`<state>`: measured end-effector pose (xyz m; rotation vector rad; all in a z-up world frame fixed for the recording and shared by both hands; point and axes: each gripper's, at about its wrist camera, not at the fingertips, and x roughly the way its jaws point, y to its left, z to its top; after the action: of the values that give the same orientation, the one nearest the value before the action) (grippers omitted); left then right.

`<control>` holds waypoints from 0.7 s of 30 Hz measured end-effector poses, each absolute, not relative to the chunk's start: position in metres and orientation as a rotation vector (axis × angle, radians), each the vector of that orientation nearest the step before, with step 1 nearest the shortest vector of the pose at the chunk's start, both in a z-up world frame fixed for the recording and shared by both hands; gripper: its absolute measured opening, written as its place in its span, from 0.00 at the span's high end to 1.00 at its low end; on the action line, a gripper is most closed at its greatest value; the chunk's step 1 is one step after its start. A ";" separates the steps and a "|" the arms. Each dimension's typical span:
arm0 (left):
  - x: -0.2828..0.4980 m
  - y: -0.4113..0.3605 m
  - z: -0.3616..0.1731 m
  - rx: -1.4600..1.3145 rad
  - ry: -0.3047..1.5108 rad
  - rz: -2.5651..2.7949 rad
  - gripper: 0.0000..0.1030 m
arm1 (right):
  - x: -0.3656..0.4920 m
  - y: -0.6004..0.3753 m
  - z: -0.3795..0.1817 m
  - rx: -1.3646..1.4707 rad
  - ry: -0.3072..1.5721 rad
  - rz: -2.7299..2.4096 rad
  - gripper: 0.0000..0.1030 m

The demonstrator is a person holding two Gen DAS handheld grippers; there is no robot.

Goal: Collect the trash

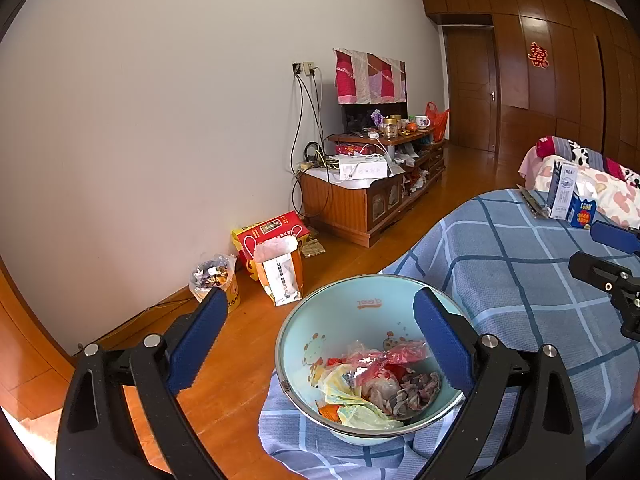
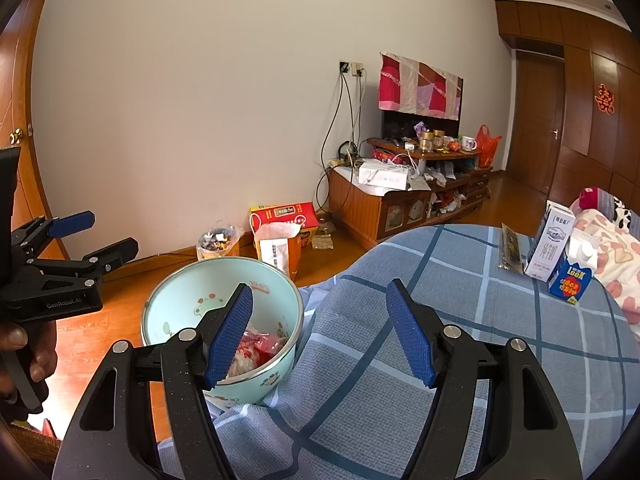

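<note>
In the left wrist view, the left gripper (image 1: 320, 340) is standing wide apart, gripping nothing, above the pale green trash bin (image 1: 320, 320). The bin, holding crumpled wrappers (image 1: 376, 384), is sitting beside the checked blue cloth (image 1: 500, 260).

In the right wrist view, the right gripper (image 2: 320, 332) is also spread apart and empty. The bin (image 2: 180, 300) is lying under its left finger; two milk cartons (image 2: 560, 256) are standing well apart, far right.

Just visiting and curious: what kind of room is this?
Probably a lived-in bedroom or living room at home: a low wooden TV cabinet against the wall, bedding at right, and a checked cloth under a trash-filled bin.
</note>
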<state>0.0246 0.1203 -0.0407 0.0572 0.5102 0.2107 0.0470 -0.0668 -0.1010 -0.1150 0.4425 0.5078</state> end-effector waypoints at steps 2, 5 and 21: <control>0.025 0.122 -0.041 0.057 0.512 0.212 0.11 | 0.047 -0.066 -0.102 -0.114 0.443 0.508 0.33; 0.026 0.122 -0.041 0.057 0.512 0.213 0.11 | 0.047 -0.067 -0.102 -0.115 0.443 0.508 0.33; 0.028 0.122 -0.044 0.066 0.520 0.214 0.10 | 0.046 -0.068 -0.104 -0.109 0.434 0.504 0.31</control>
<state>0.0280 0.1219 -0.0444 0.0664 0.5202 0.2138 0.0458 -0.0680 -0.1035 -0.1091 0.4336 0.5036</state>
